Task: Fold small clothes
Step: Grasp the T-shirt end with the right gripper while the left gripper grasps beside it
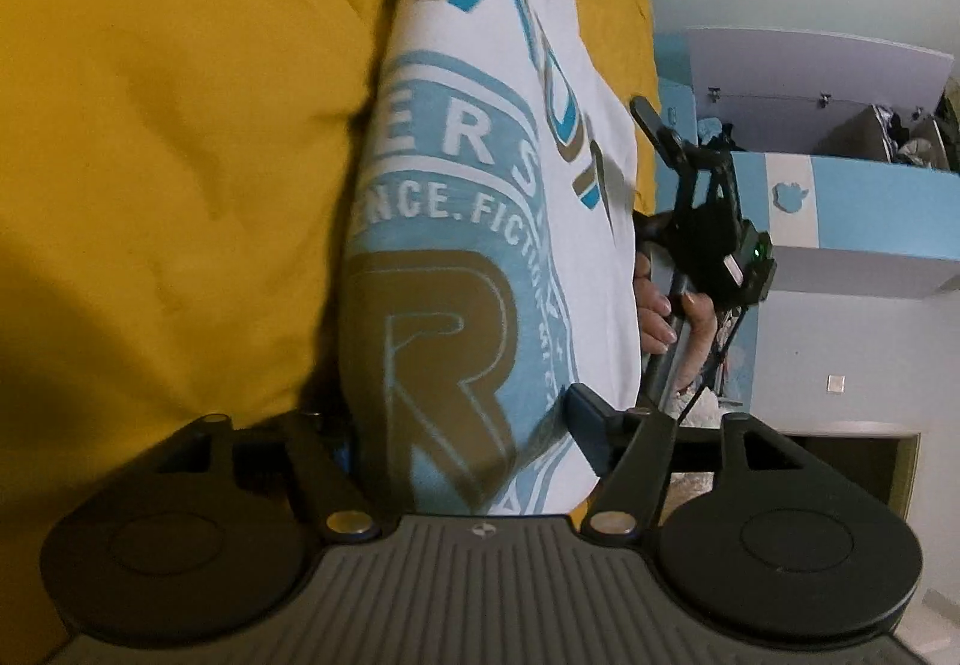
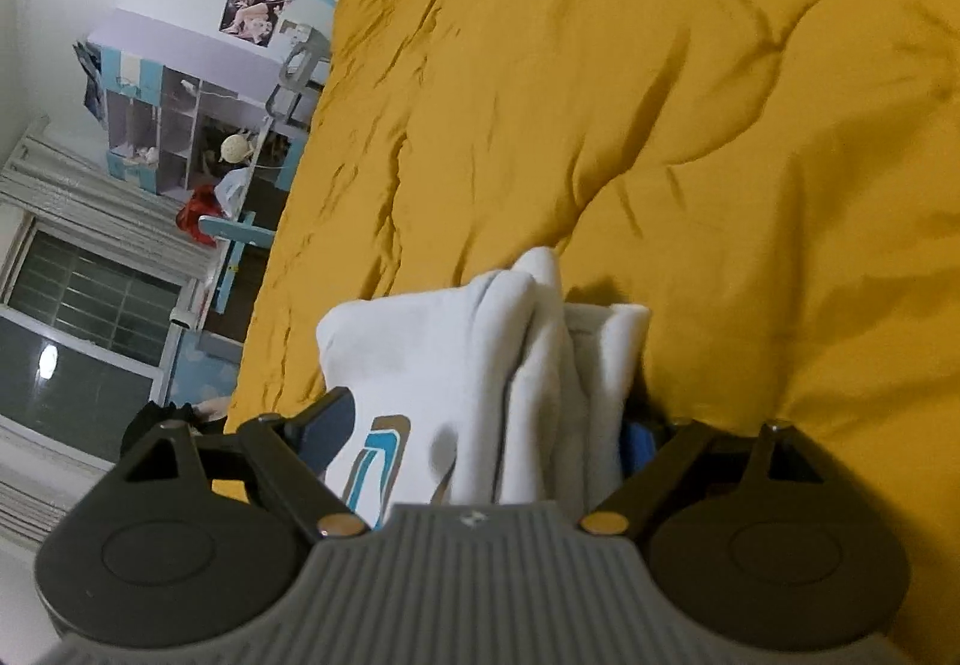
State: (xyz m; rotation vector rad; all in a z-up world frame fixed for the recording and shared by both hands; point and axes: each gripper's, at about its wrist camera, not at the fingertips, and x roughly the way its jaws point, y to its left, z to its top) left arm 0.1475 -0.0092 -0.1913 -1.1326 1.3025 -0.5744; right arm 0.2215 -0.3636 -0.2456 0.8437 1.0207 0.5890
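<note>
Spread across the bedcover [image 1: 168,137], reaching toward its far edge: a printed shirt [image 1: 480,221], bunched between the fingers of the left gripper [image 1: 462,425] and the right gripper [image 2: 486,425]. Beyond the bed's edge, against the wall: a shelf unit [image 2: 174,125].

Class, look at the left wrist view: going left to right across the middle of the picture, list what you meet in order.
Yellow bedspread → white printed T-shirt → hand holding the right gripper → blue and white cabinet.
</note>
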